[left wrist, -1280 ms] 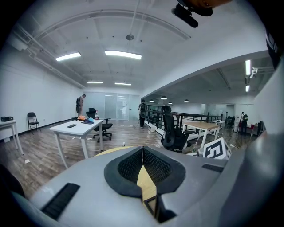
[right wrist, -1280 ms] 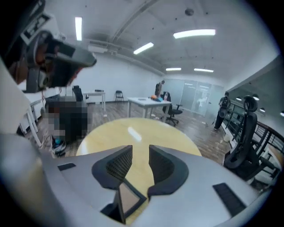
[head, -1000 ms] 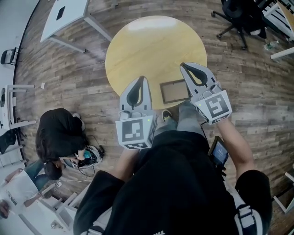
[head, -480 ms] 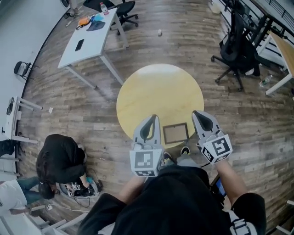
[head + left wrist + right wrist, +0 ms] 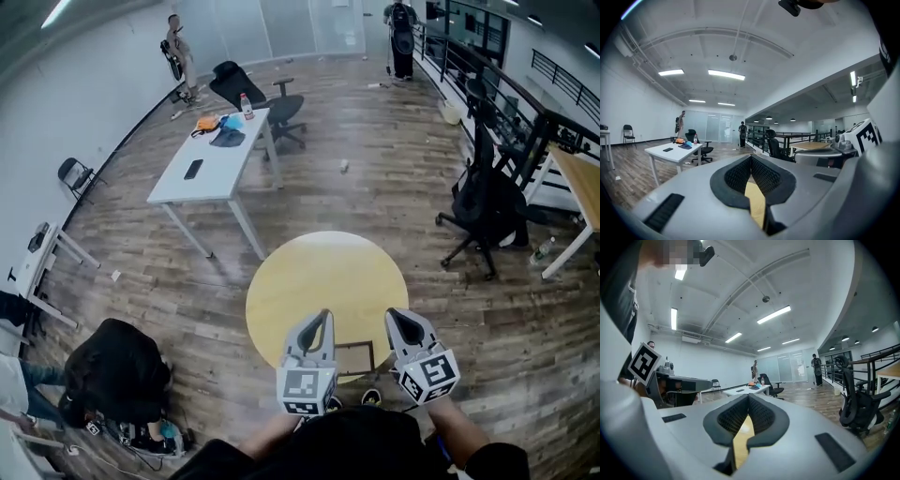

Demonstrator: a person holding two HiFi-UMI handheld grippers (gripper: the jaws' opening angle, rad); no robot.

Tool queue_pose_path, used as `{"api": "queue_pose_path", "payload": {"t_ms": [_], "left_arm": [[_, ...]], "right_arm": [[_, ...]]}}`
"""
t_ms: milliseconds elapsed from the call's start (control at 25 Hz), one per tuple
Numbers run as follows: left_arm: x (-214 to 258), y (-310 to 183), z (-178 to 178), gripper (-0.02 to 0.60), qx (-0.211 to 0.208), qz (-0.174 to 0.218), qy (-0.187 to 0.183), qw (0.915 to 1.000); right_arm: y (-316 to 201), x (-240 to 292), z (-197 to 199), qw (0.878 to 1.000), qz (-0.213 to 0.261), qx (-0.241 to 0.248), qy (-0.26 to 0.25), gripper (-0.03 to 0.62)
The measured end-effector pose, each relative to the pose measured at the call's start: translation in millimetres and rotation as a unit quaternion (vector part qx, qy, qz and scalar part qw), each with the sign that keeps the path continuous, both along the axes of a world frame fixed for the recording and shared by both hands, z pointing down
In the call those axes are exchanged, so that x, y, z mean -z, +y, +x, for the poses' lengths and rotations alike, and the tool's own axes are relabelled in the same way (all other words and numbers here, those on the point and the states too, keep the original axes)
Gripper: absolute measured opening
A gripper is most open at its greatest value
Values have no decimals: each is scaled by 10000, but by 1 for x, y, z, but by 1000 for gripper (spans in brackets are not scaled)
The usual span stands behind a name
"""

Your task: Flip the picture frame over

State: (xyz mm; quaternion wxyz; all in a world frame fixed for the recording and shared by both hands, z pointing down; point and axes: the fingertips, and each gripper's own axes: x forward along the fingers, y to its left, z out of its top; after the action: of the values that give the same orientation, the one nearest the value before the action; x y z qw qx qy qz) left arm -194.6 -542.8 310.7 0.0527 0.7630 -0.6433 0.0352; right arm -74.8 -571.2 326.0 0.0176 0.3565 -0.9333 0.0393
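Note:
The picture frame (image 5: pixel 354 358), dark-rimmed with a brownish panel, lies flat at the near edge of the round yellow table (image 5: pixel 319 272). My left gripper (image 5: pixel 324 315) hovers just left of the frame and my right gripper (image 5: pixel 393 314) just right of it, both held level and apart from it. In the left gripper view the left gripper (image 5: pixel 751 157) has its tips together with nothing between them. The right gripper (image 5: pixel 748 397) in its own view is likewise shut and empty. Only a sliver of tabletop shows through each pair of jaws.
A white desk (image 5: pixel 211 155) with small items stands beyond the table, with an office chair (image 5: pixel 272 98) behind it. Another black chair (image 5: pixel 487 211) is at the right. A person in black crouches on the wood floor at the left (image 5: pixel 117 370). Two people stand far off.
Both grippers have risen from the table, shut throughout. The head view has swung up to take in the room. The frame still lies where it was.

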Motion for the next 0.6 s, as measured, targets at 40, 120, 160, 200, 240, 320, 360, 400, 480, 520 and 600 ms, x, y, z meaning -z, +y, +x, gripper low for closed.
{"api": "queue_pose_path", "payload": {"t_ms": [40, 120, 160, 200, 240, 320, 360, 400, 480, 520, 600], "left_arm": [[2, -2, 5, 21, 2, 15, -1, 10000], [7, -10, 14, 21, -1, 13, -6, 10000], [9, -13, 17, 21, 5, 8, -8, 10000], [10, -13, 17, 21, 17, 6, -8, 10000], [12, -12, 16, 21, 30, 10, -9, 10000], [13, -7, 13, 21, 48, 38, -19, 10000], [14, -5, 13, 21, 58, 48, -24, 10000], [14, -4, 14, 21, 70, 52, -30, 10000], [15, -5, 16, 21, 87, 49, -40, 9999], [16, -7, 18, 21, 93, 51, -40, 9999], [17, -7, 18, 21, 99, 61, -38, 9999]], "right_arm": [[-2, 3, 3, 10000, -14, -4, -9, 17], [-10, 10, 10, 10000, -21, -3, -23, 17], [-12, 13, 11, 10000, 3, 11, -19, 17], [-13, 15, 11, 10000, 34, 34, -6, 17], [-12, 16, 9, 10000, 60, 62, 7, 17], [-7, 18, 6, 9999, 84, 112, 19, 17], [-5, 19, 5, 9999, 90, 126, 16, 17], [-5, 19, 6, 9999, 94, 135, 10, 17], [-6, 19, 7, 9998, 98, 151, 12, 17], [-7, 19, 8, 9998, 97, 160, 21, 17], [-8, 20, 7, 9998, 94, 178, 26, 17]]}}
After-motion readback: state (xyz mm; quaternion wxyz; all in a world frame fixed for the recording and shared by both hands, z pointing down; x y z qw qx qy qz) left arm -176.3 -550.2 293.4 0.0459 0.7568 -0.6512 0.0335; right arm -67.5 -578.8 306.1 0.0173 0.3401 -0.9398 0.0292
